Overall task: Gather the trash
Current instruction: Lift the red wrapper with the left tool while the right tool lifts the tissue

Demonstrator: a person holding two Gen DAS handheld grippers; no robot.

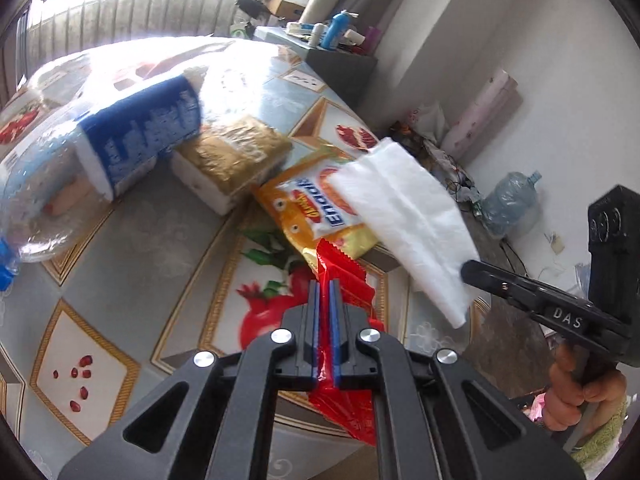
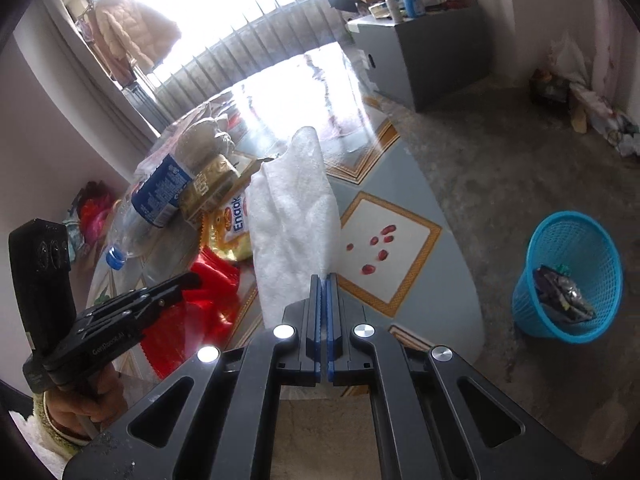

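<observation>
My left gripper (image 1: 325, 282) is shut on a red wrapper (image 1: 345, 280), lifted just above the patterned table (image 1: 120, 240). My right gripper (image 2: 325, 277) is shut on a white paper napkin (image 2: 294, 204), which hangs in the air over the table; the left wrist view shows the same napkin (image 1: 404, 216) pinched at its lower corner. The right wrist view shows the left gripper (image 2: 192, 280) at the left with the red wrapper (image 2: 200, 304) in it. A yellow snack packet (image 1: 316, 208), a gold-wrapped box (image 1: 236, 160) and a plastic bottle with a blue label (image 1: 80, 152) lie on the table.
A blue mesh bin (image 2: 568, 276) with some wrappers inside stands on the floor to the right of the table. A grey cabinet (image 2: 420, 56) with bottles on top is at the back. A large water jug (image 1: 508, 200) sits by the wall.
</observation>
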